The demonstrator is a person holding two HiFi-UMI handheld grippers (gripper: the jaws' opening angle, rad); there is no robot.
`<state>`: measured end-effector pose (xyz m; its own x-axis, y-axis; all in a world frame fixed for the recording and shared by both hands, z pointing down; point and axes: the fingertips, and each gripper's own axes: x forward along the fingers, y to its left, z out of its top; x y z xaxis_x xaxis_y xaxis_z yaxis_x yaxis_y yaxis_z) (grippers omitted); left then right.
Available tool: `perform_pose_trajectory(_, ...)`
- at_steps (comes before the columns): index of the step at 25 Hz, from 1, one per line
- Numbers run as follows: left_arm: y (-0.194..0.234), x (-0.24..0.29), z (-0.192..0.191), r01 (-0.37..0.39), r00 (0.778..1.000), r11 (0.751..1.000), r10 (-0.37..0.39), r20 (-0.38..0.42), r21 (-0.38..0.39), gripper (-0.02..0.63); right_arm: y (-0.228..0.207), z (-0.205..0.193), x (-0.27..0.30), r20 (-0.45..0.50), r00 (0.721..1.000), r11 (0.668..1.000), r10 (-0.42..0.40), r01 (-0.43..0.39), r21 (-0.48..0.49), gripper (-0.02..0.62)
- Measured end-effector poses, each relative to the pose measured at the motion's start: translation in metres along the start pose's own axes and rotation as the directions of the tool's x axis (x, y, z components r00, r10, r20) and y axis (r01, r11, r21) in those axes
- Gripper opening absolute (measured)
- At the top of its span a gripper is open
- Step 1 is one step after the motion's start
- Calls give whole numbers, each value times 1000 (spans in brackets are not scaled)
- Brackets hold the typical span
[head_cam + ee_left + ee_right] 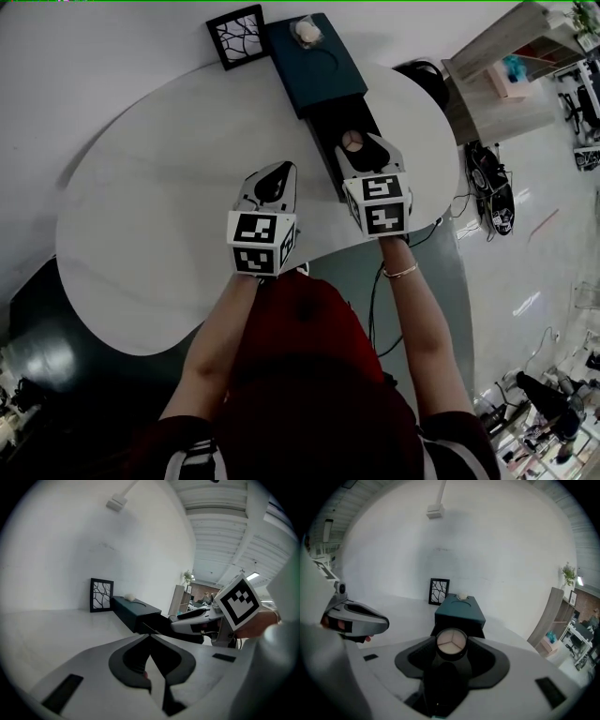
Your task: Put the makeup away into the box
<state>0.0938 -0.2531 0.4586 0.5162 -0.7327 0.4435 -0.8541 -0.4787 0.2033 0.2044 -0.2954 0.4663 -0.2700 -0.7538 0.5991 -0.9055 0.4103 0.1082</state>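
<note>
White rounded table against a white wall, wooden shelving at far right; far edge: dark teal box, drawer open, framed picture just left; right hand-held gripper grasping a round makeup compact over the drawer; left hand-held gripper clenched, nearer, beside it.

The box stands at the far edge of the tabletop, its drawer pulled out toward me. A picture frame stands just left of the box. A small puff lies on the box top. A round compact sits between the jaws of my right gripper, over the drawer. My left gripper is to its left, over the tabletop.
</note>
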Motion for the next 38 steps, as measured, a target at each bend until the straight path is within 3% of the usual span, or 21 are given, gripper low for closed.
perform_pose_trajectory(14, 26, 31, 5, 9, 1000, 1000, -9, -2, -23, 22, -8, 6, 43, -63, 998, 999, -19, 16, -49, 221)
perform_pose_trajectory(23, 31, 42, 5, 21, 1000, 999, -21, -5, -41, 22, -6, 1, 63, -158, 987, 997, -9, -3, -76, 221)
perform_pose_trajectory(38, 36, 48, 1, 23, 1000, 998, -24, -19, -56, 23, -6, -12, 77, -235, 972, 999, 14, -23, -37, 221)
